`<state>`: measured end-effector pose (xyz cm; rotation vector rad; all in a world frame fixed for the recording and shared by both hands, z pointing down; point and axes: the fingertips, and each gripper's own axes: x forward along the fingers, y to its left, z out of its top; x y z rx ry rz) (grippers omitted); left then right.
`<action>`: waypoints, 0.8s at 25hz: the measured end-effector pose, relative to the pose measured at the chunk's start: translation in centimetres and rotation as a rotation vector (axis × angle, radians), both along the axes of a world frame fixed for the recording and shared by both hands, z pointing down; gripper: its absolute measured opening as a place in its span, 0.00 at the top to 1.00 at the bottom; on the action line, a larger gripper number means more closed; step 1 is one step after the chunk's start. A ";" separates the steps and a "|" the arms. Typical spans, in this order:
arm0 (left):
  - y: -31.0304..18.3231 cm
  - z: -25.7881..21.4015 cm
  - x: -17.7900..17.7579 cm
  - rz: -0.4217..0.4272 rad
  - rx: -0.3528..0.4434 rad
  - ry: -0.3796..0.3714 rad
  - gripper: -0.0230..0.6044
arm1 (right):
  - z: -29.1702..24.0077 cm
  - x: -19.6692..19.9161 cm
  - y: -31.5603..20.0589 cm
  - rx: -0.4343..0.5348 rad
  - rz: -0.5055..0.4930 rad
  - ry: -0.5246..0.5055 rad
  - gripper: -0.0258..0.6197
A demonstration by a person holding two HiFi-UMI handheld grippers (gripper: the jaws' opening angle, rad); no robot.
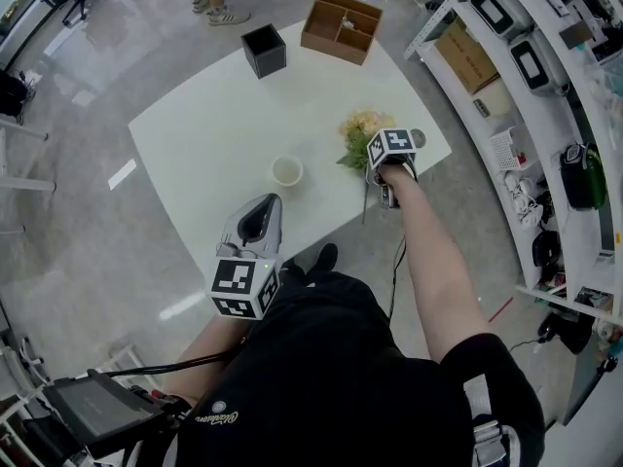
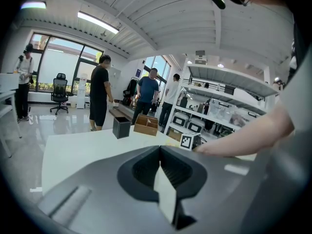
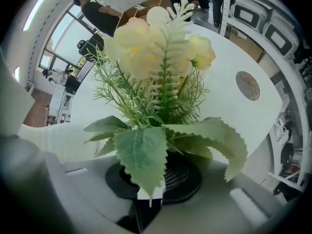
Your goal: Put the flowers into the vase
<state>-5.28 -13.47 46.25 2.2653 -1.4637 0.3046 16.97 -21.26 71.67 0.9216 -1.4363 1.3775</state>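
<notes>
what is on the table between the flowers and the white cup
Nothing. The head view shows only bare white table between the flowers and the cup.

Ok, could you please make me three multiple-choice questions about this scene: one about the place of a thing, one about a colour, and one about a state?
1. Where are the flowers, in the head view?
A) at the right edge of the table
B) at the table's middle
C) on the floor

2. What colour is the small open box beside the cardboard box?
A) red
B) black
C) blue

3. In what state is the vase?
A) upright and empty
B) tipped over
C) filled with flowers

Answers: 1 A, the blooms sit by that edge. 2 B, its walls are black. 3 A, its round mouth faces up and nothing is inside.
</notes>
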 end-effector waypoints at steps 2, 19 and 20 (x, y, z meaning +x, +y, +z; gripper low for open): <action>0.0 0.0 0.0 0.000 -0.002 0.000 0.95 | 0.0 0.0 -0.1 0.003 0.001 0.006 0.88; -0.1 -0.3 0.2 0.009 0.000 0.022 0.95 | -0.8 -0.1 -0.4 0.090 0.022 0.015 0.91; -0.1 -0.3 0.2 0.010 0.003 0.022 0.95 | -1.0 -0.1 -0.6 0.106 0.024 0.013 0.91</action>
